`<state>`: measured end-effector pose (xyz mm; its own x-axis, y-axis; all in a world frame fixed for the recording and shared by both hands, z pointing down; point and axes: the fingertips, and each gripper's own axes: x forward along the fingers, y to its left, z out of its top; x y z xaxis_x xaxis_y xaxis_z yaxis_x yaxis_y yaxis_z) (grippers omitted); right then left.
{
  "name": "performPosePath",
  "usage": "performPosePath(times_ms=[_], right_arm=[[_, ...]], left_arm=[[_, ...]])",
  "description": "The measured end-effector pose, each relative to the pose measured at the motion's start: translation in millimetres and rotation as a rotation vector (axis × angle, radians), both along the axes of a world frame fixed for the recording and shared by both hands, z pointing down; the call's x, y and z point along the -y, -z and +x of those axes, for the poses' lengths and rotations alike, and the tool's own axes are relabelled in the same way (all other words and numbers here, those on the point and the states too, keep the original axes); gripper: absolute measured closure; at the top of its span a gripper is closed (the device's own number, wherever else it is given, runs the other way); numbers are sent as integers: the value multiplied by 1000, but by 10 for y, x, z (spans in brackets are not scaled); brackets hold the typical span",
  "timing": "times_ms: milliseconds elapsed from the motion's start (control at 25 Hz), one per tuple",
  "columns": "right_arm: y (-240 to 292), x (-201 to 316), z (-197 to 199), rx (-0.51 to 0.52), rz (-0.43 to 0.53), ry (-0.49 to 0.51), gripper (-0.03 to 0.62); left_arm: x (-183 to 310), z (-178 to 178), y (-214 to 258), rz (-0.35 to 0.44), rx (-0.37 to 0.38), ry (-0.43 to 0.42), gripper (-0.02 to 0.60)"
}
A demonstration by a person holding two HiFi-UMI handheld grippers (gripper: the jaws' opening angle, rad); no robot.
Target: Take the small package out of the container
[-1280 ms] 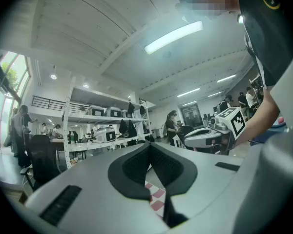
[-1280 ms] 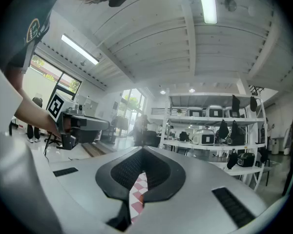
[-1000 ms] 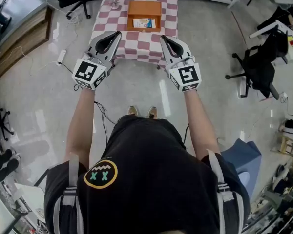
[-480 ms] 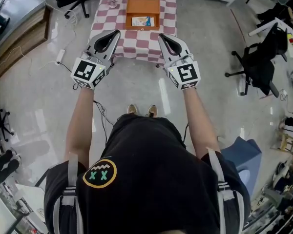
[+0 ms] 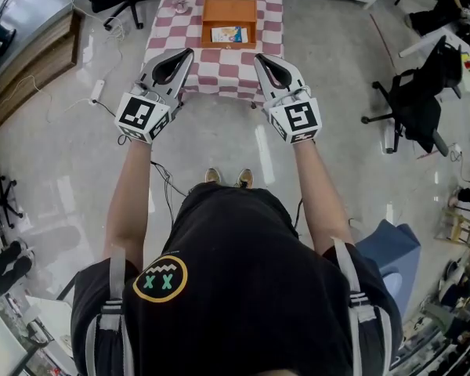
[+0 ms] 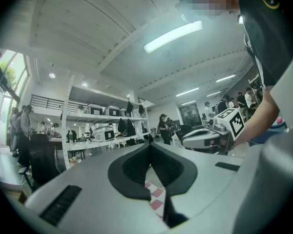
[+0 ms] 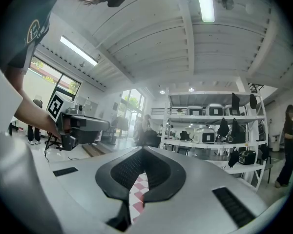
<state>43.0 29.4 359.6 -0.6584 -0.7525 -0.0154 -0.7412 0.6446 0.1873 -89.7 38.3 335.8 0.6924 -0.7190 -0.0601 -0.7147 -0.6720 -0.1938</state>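
An orange open container (image 5: 230, 6) stands on a small table with a red-and-white checked cloth (image 5: 188, 30) ahead of the person. Inside it lies a small light package with blue print (image 5: 226, 34). My left gripper (image 5: 189, 52) and right gripper (image 5: 257, 58) are held level over the table's near edge, side by side, both short of the container. Each has its jaws shut with nothing between them. In the left gripper view the left gripper (image 6: 149, 146) points out across the room, as the right gripper (image 7: 143, 149) does in its own view; only scraps of checked cloth show below the tips.
A small metallic object (image 5: 184, 7) sits on the cloth left of the container. Office chairs (image 5: 413, 104) stand to the right and at the back left. Cables (image 5: 110, 92) trail on the glossy floor left of the table. Shelving with equipment (image 7: 215, 126) lines the room.
The table and container sit slightly higher in the head view than a second ago; both grippers have edged a little up with it. Jaws stay shut.
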Motion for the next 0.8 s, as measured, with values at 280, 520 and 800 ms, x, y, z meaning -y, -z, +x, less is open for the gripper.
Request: performPosePath(times_ms=[280, 520, 800], right_arm=[[-19, 17, -12, 8, -12, 9, 548], [-63, -17, -30, 4, -25, 30, 489], [-92, -19, -46, -6, -32, 47, 404]], left_arm=[[19, 6, 0, -3, 5, -1, 565], [1, 14, -10, -2, 5, 0, 565], [0, 39, -29, -5, 5, -3, 565]])
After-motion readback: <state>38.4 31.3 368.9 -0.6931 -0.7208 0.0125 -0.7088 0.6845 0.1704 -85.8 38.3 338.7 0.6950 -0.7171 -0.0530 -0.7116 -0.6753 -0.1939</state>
